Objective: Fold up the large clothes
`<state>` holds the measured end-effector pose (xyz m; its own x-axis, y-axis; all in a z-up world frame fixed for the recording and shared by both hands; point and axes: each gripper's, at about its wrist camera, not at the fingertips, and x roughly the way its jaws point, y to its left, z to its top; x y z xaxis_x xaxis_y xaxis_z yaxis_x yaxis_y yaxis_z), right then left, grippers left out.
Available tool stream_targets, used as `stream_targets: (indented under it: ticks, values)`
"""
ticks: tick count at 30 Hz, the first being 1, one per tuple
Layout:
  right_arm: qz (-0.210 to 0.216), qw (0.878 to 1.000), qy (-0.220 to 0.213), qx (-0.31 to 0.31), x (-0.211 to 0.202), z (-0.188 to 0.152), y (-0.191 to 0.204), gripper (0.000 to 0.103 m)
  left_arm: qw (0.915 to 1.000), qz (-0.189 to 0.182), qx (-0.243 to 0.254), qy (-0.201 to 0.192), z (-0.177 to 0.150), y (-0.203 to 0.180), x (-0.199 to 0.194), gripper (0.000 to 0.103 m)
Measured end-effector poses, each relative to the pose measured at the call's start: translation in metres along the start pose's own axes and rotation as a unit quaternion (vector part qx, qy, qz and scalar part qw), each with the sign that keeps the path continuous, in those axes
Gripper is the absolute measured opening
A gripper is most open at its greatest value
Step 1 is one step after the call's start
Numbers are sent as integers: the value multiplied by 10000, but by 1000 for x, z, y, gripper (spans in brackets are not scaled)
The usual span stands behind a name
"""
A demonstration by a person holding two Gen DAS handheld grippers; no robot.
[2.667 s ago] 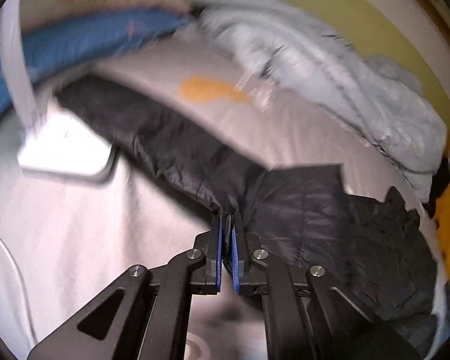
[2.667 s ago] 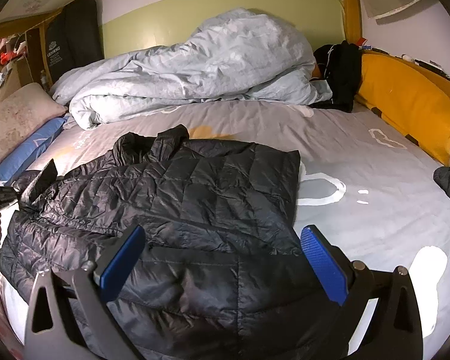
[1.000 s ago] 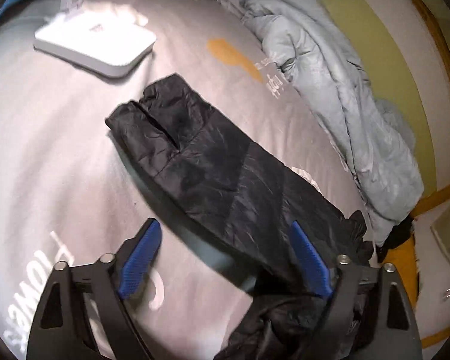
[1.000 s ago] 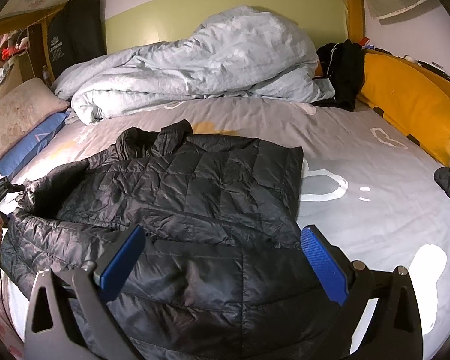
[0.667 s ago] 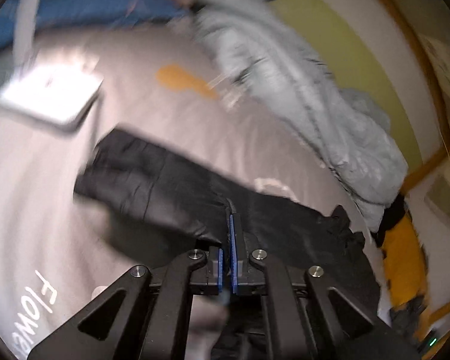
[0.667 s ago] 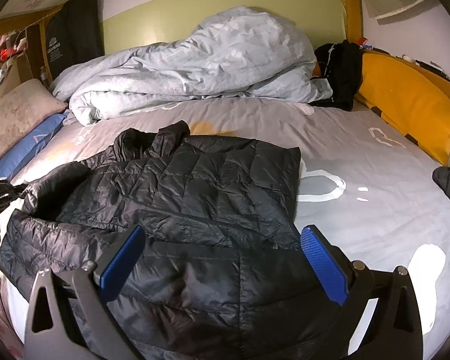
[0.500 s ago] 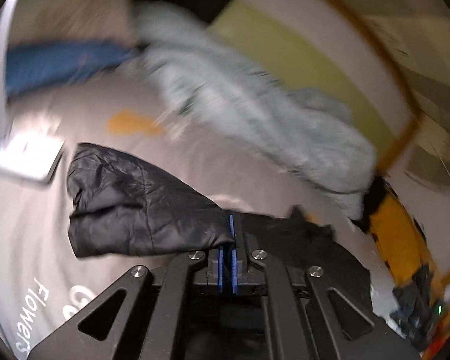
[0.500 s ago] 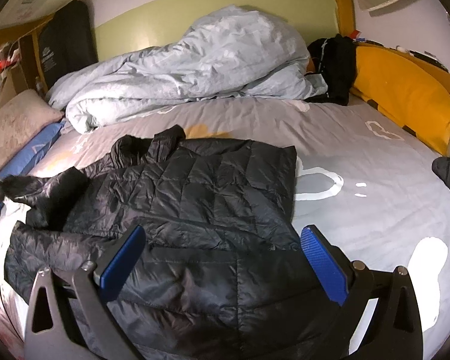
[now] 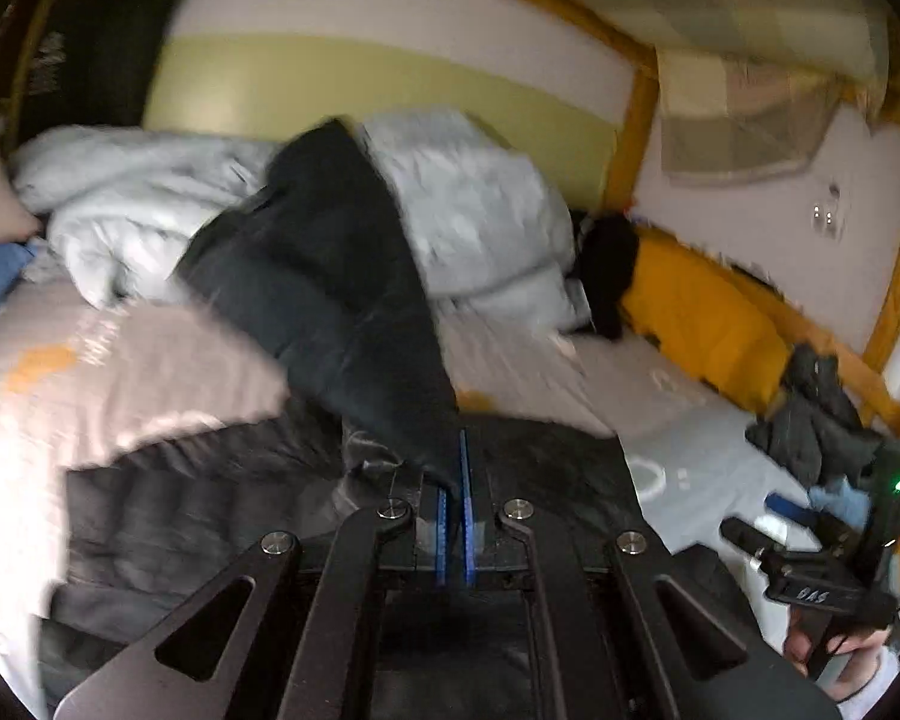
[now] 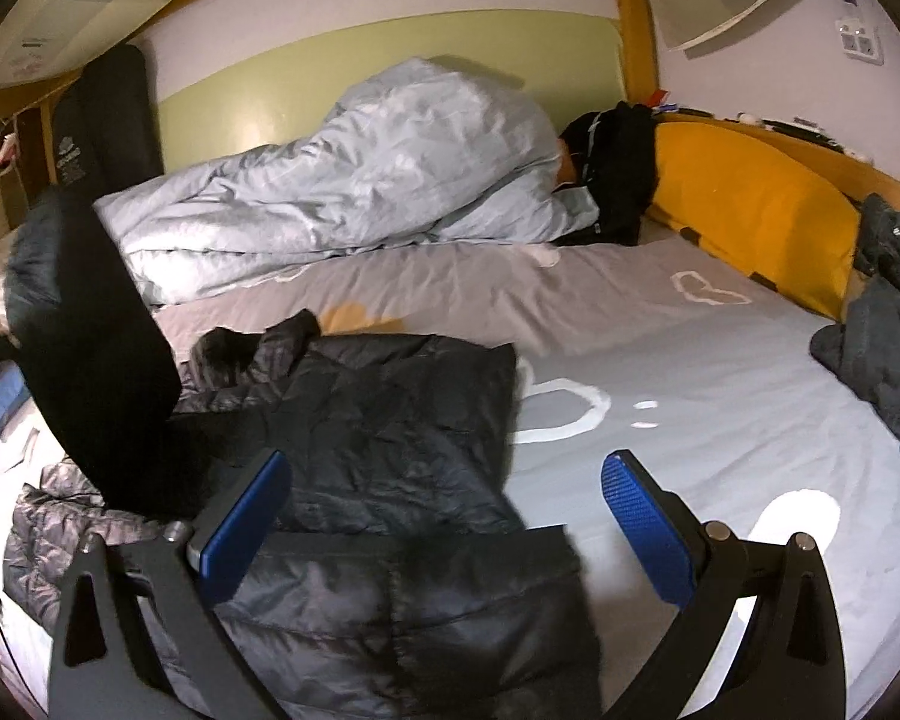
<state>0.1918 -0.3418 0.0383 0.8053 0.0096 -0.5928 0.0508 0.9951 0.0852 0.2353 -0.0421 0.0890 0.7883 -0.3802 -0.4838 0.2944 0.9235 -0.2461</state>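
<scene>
My left fingers [image 9: 452, 483] are clamped tight on the black sleeve [image 9: 324, 276], which rises from between them, up and away, lifted off the bed [image 10: 690, 360]. My right fingers [image 10: 444, 531] are spread wide, nothing between them, hovering over the near hem of the black puffer jacket [image 10: 378, 420]. The jacket lies flat on the bed just beyond them, collar at the far end. Step in hand, I judge: folding sleeve 1 in over the body. Next move calls for carrying the sleeve across, laying it flat on the jacket front, then letting go. Far behind: a rumpled grey duvet [image 10: 360, 180] and a yellow pillow [image 10: 750, 210].
</scene>
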Motion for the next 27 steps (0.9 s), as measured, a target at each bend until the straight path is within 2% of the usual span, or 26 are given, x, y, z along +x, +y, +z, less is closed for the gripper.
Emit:
stream_targets:
  ticks: [4, 8, 11, 13, 15, 16, 22, 27]
  values:
    - [118, 9996, 7, 262, -1, 7, -15, 103, 9983, 24, 175, 553, -30, -25, 44, 3]
    - [141, 9990, 61, 426, 2, 10, -26, 103, 9950, 119, 243, 964, -56, -44, 69, 4]
    - [91, 9990, 234, 373, 12, 8, -27, 103, 9927, 155, 549, 1066, -67, -59, 72, 15]
    - [76, 9985, 368, 401, 18, 4, -28, 103, 9920, 193, 679, 1044, -72, -65, 68, 39]
    - [206, 9975, 439, 504, 21, 2, -29, 103, 9931, 181, 694, 931, -74, -63, 55, 55]
    - [262, 9971, 459, 547, 21, 2, -30, 103, 9937, 170, 677, 882, -74, -60, 49, 60]
    - [327, 9963, 490, 633, 23, -2, -31, 103, 9958, 200, 493, 738, -72, -32, 9, 67]
    - [358, 9956, 753, 424, 36, -10, -20, 103, 9948, 578, 543, 635, -83, -2, -25, 71]
